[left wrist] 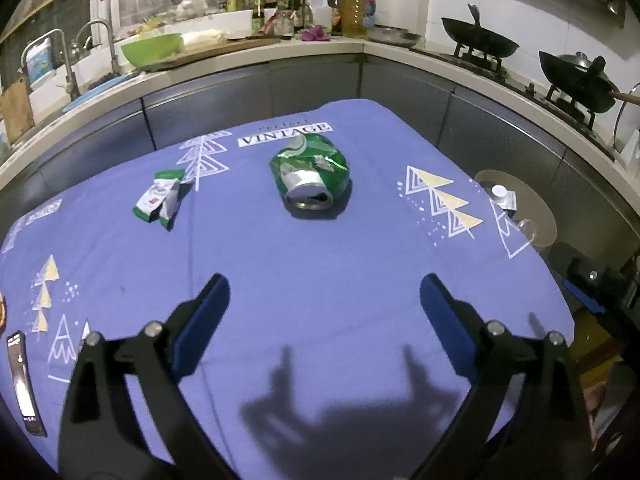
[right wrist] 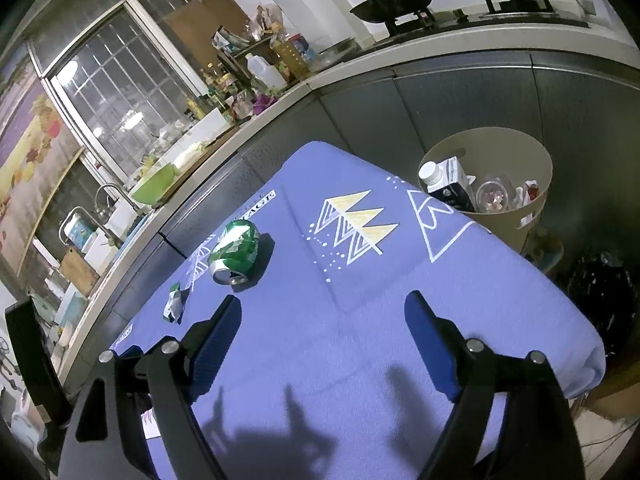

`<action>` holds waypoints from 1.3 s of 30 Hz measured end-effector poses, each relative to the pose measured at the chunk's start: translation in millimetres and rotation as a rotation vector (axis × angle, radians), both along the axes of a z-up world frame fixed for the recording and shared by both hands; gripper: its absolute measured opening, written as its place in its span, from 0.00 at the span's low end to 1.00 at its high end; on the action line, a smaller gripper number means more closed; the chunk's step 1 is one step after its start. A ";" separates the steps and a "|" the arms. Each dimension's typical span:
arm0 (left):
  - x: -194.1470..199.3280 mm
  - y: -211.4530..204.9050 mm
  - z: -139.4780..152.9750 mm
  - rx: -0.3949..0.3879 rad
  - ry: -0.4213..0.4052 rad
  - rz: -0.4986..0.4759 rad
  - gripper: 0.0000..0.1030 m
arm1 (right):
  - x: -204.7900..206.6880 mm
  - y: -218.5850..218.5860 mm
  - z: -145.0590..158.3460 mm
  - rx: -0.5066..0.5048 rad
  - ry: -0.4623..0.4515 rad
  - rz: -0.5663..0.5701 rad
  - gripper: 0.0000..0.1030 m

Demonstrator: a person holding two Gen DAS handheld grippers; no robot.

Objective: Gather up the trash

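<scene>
**Crushed can and wrapper wait on the cloth, both grippers spread and empty**

A crushed green can (left wrist: 310, 176) lies on its side near the middle of the purple tablecloth (left wrist: 320, 280), its open end toward the left gripper (left wrist: 324, 292). A crumpled green-and-white wrapper (left wrist: 160, 200) lies well apart to its left. Both the left gripper and the right gripper (right wrist: 324, 312) hover with fingers spread wide, holding nothing. The tan bin (right wrist: 516, 216) stands just past the cloth's far right edge, already holding a carton (right wrist: 448, 184) and what may be a clear cup.

The can is probably light, thin-walled and slick; pinching across its dented middle should hold better than the round rim. The wrapper looks flimsy and needs a low, flat pinch.
</scene>
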State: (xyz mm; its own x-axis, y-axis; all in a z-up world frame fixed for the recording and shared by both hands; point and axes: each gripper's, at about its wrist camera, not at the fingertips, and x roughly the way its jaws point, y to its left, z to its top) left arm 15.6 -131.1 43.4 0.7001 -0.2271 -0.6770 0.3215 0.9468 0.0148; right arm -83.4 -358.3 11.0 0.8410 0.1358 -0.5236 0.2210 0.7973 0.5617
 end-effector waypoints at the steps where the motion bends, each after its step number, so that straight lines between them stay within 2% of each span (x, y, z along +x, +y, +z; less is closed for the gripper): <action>1: -0.5 -0.7 -0.4 0.002 0.001 -0.001 0.91 | -0.3 0.1 -0.4 0.001 0.001 -0.001 0.78; 15: -5.4 -2.0 -3.3 0.011 -0.010 -0.003 0.93 | 1.5 -0.4 -5.8 0.020 0.023 0.001 0.79; 24: -5.5 -1.9 -4.4 0.012 -0.015 0.001 0.94 | 5.2 -4.3 -19.0 0.074 0.083 -0.014 0.80; 39: 0.3 -1.1 -11.3 0.022 0.004 0.003 0.94 | 6.6 -1.1 -22.1 0.075 0.091 -0.001 0.80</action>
